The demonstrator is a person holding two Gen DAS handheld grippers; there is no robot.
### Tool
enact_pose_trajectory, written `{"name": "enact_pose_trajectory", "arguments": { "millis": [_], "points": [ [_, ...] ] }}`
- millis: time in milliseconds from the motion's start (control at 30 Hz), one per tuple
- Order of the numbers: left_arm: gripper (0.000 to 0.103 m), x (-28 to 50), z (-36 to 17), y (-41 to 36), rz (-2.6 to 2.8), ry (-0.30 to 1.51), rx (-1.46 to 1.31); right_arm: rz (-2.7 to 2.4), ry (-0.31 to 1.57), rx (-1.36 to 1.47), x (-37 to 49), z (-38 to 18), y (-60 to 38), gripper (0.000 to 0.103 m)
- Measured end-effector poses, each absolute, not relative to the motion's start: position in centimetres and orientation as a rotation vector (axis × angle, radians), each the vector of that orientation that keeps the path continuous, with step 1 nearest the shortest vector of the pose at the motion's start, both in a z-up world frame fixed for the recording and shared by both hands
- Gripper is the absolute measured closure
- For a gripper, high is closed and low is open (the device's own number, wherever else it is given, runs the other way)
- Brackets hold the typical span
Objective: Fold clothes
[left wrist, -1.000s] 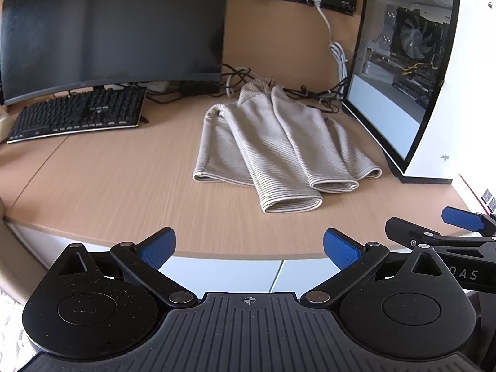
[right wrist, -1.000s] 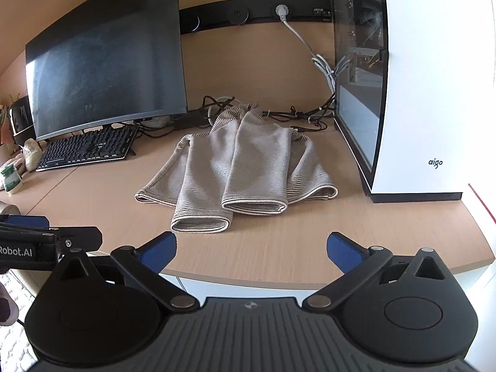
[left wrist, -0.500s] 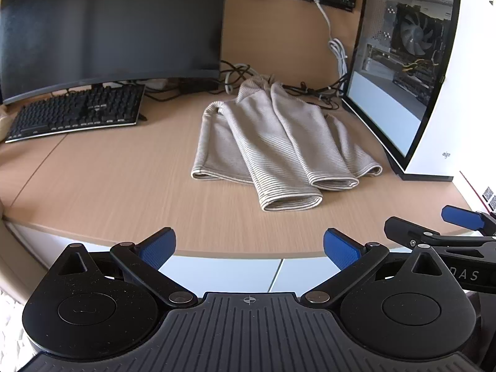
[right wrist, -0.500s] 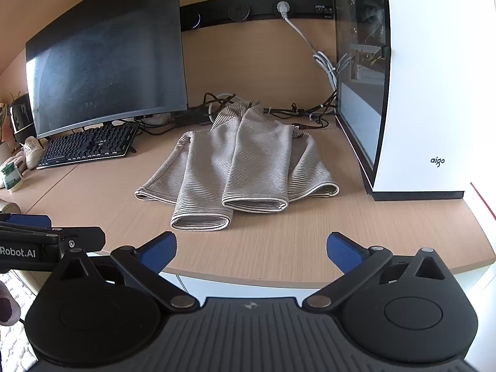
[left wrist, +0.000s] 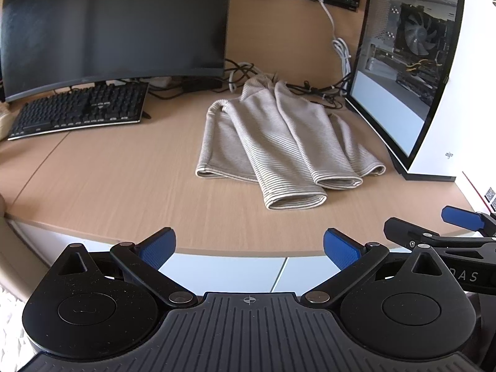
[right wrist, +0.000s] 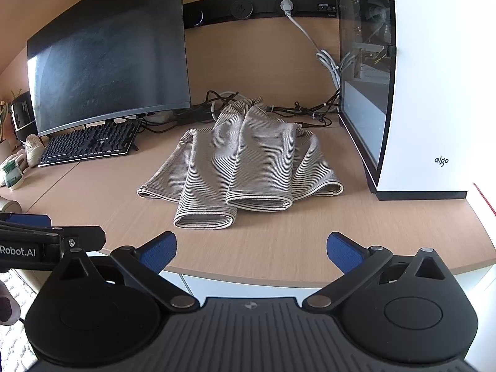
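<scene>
Lying flat, the striped sweater has both sleeves seemingly folded over.

1. The sweater, mid-frame, is soft ribbed knit cloth with fine stripes, matt.
2. The desk is smooth, pale wood-grain, faintly sheened.
3. The monitor, upper left, has a dark, dull, dusty screen.
4. The computer case, right, is glossy white with a glass side.
5. The left gripper is matt black plastic with textured blue pads.
</scene>
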State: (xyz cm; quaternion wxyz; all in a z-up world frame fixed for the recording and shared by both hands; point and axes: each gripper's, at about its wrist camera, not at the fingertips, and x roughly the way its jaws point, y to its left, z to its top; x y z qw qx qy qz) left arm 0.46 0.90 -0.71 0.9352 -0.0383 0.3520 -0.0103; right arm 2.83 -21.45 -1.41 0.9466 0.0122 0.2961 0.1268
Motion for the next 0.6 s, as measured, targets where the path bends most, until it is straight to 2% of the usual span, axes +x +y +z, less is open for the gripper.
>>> {"name": "enact_pose_trajectory", "arguments": {
  "millis": [600],
  "points": [
    [0.0, 0.72, -0.71, 1.43, -0.004, 0.728, -0.086, 0.267, 0.604, 0.024, 3.21, -1.46, -20.85, 0.0]
  ]
}}
